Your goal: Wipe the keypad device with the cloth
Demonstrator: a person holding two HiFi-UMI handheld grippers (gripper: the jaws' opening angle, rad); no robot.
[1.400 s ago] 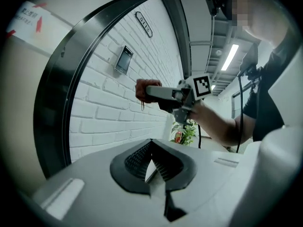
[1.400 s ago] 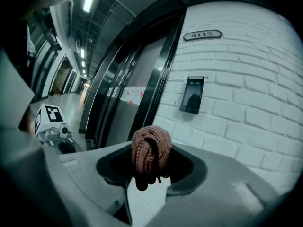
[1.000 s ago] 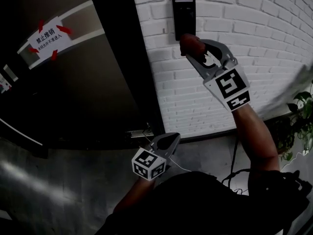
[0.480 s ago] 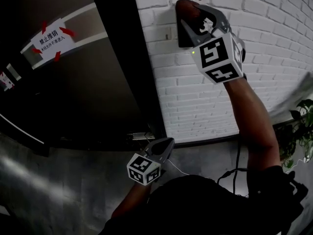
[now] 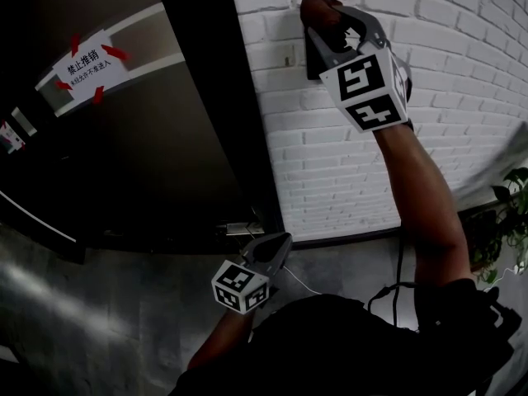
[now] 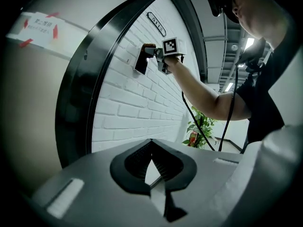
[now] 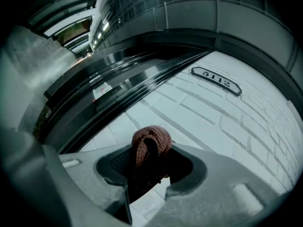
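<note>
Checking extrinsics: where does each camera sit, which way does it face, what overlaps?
Head view: on the head, facing down the brick wall and door; both forearms, left gripper, right gripper show.
Left gripper view: low, facing up past its shut jaws to the keypad device; right arm, torso show.
Right gripper view: at the wall, facing up past jaws shut on the cloth to a number plate; no body.
Shared: head and left gripper views both show right gripper at keypad device.

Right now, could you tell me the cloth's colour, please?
The cloth is reddish-brown, clearest in the right gripper view.
</note>
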